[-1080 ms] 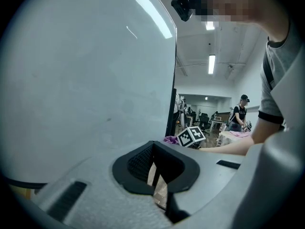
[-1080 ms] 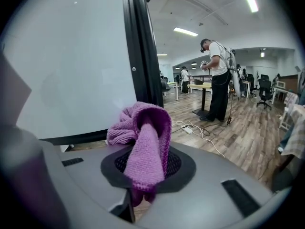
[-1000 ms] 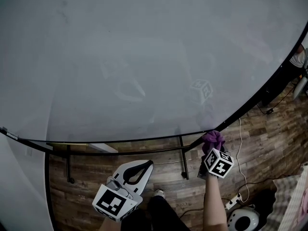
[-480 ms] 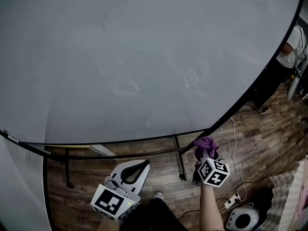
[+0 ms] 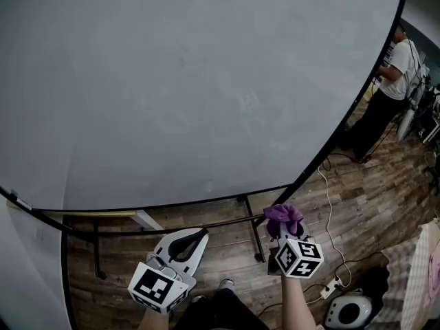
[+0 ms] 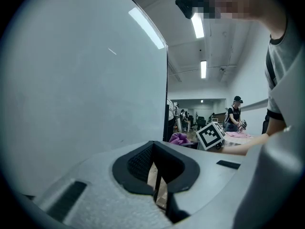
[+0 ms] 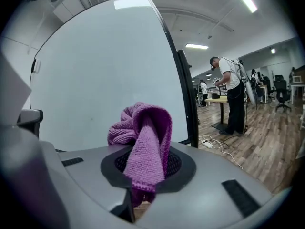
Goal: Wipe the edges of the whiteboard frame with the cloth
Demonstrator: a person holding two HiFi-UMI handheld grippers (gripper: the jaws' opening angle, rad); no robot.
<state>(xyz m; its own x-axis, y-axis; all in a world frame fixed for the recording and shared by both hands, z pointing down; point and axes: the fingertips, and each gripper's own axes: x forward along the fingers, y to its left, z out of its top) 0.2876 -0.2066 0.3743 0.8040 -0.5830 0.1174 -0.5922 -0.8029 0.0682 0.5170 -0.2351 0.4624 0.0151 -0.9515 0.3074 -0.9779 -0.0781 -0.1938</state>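
The big whiteboard (image 5: 192, 81) fills the head view, its black frame (image 5: 342, 135) running along the bottom and up the right side. My right gripper (image 5: 280, 227) is shut on a purple cloth (image 5: 283, 214), which sits just below the frame's lower right corner with a small gap to it. In the right gripper view the cloth (image 7: 143, 142) bulges from the jaws in front of the board, with the frame (image 7: 183, 89) to its right. My left gripper (image 5: 199, 235) hangs lower left, shut on nothing. From the left gripper view, the frame (image 6: 167, 99) stands ahead.
The board's black stand bars (image 5: 251, 229) run below the frame over a wooden floor. A white cable (image 5: 331, 205) and a round white device (image 5: 347, 313) lie at the lower right. A person (image 5: 385, 88) stands by a desk at the far right.
The right gripper with the cloth has slid left and down, coming off the frame's lower right edge. The left gripper has barely moved. The head view has swung right.
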